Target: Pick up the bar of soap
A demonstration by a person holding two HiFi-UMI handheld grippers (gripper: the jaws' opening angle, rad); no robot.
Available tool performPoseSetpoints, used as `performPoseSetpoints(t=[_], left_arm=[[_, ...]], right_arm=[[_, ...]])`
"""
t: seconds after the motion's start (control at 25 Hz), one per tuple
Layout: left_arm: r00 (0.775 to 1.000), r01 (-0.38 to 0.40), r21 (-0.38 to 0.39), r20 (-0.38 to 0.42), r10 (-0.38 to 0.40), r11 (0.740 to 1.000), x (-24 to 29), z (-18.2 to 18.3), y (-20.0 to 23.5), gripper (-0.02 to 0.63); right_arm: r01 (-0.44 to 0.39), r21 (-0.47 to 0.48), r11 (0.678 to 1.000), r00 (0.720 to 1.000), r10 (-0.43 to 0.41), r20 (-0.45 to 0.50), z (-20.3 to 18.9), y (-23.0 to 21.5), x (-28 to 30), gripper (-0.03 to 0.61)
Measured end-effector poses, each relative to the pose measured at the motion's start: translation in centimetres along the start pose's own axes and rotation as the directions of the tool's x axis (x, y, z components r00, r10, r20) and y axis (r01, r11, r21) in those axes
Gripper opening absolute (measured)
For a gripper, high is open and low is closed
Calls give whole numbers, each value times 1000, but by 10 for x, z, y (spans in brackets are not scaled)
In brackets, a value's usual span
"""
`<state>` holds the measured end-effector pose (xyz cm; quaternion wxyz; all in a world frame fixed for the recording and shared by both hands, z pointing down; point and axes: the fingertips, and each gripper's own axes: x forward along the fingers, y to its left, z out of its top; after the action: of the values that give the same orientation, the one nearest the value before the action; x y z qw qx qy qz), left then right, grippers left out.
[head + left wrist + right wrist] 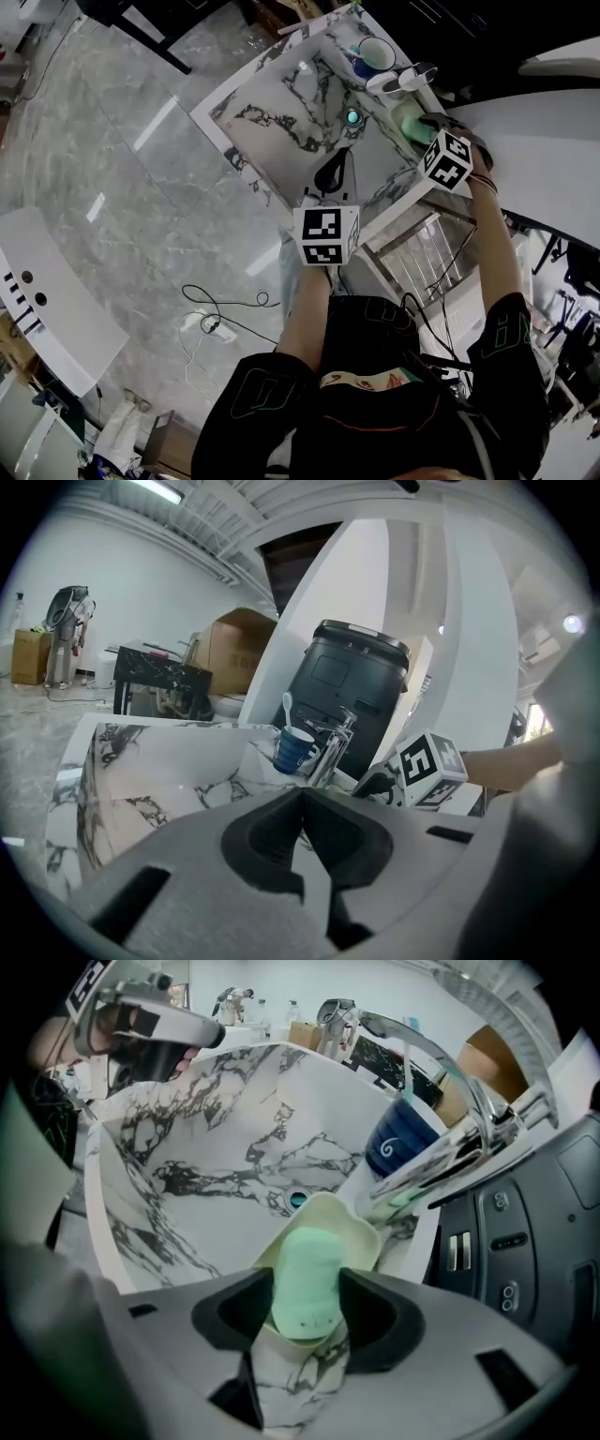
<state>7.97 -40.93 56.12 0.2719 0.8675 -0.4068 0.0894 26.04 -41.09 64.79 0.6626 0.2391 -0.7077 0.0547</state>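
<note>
The pale green bar of soap (307,1279) lies in a cream soap dish (356,1232) on the marble sink's rim, beside the faucet. My right gripper (307,1305) straddles the bar, one jaw on each side, close to its flanks without clearly pressing; the soap still rests in the dish. From the head view the soap (409,122) shows as a green patch just beyond the right gripper (424,127). My left gripper (333,178) hovers over the near edge of the basin. Its jaws (302,799) meet at the tips with nothing between them.
The marble basin (281,103) has a teal drain (352,117). A chrome faucet (450,1138) and a blue cup (398,1147) holding a toothbrush stand on the rim just past the dish. A black bin (352,696) stands behind the sink. Cables lie on the floor (216,319).
</note>
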Motion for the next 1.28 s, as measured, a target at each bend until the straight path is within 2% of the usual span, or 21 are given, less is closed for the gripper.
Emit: performPoseSetpoints(t=[0.36,0.48,0.52,0.56,0.64,0.72,0.96,1.12,1.28], left_arm=[[1000,4,-6,-4,-4,1000,7,2,3,8],[1000,9,-4,-3,-9,1000,10,4,2,8],[1000,10,-3,-3,-10,1000,11,5,3,8],[1000,11,-2,-3,-11,1000,11,6,3,8],[1000,13,0,-5,-13,1000,12,7,5,8],[1000,10,1,-6,-10,1000,12,10,10,8],[1000,11,0,-10,-11,1000,13,16,18,8],[1000,23,9,-4,-23,1000,14,21,15,8],[1000,16,12,5,-16,1000,12,23,14,8]], right_arm=[[-47,24,999,998,48,-27,3,-4,4,245],[-97,61,993,994,99,-35,3,-4,7,253],[-132,84,988,990,135,-29,3,-3,8,228],[-169,110,979,985,172,-17,4,-1,9,162],[-220,163,962,975,222,5,4,3,9,163],[-235,215,948,971,237,16,1,5,9,158],[-218,325,920,976,208,65,-4,-2,12,144],[-159,399,903,987,143,70,-11,-8,8,131],[-145,511,847,983,64,173,-7,-15,-8,129]])
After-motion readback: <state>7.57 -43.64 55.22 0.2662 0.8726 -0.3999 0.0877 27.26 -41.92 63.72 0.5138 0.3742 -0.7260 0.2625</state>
